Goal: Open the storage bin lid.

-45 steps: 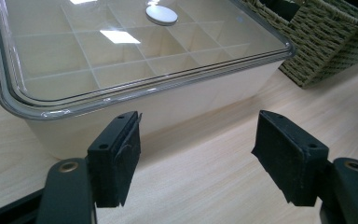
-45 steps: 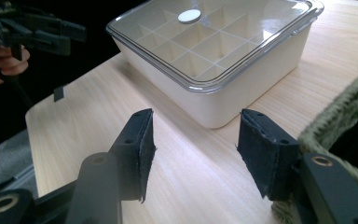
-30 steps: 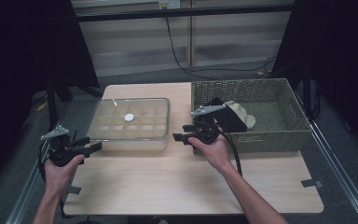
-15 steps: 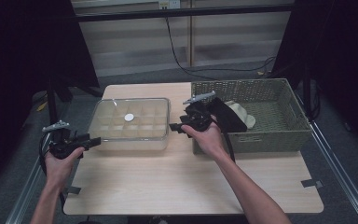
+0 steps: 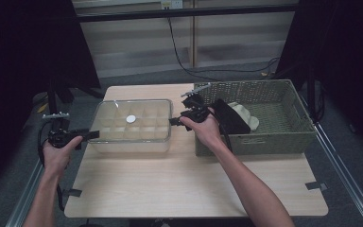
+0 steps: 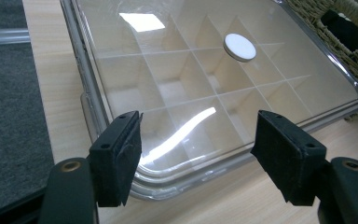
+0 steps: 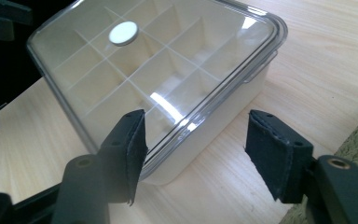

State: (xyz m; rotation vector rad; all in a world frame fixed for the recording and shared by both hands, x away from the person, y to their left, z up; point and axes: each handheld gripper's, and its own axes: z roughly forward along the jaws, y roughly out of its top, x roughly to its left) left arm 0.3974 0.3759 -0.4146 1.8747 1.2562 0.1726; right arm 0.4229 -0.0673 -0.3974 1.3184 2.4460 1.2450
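Clear-lidded divider box (image 5: pixel 131 124), no readable labels, both grippers' fingers wide, empty.

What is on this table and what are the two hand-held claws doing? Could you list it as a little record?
Surface: pale wooden table
Main thing: clear plastic divided box with transparent lid, white round knob on top
Beside it: green-grey woven basket, touching the box in the left gripper view, holding black and cream cloth
Left gripper: open, at the box's left end
Right gripper: open, jaws just widened, at the box's right end
Lid: on
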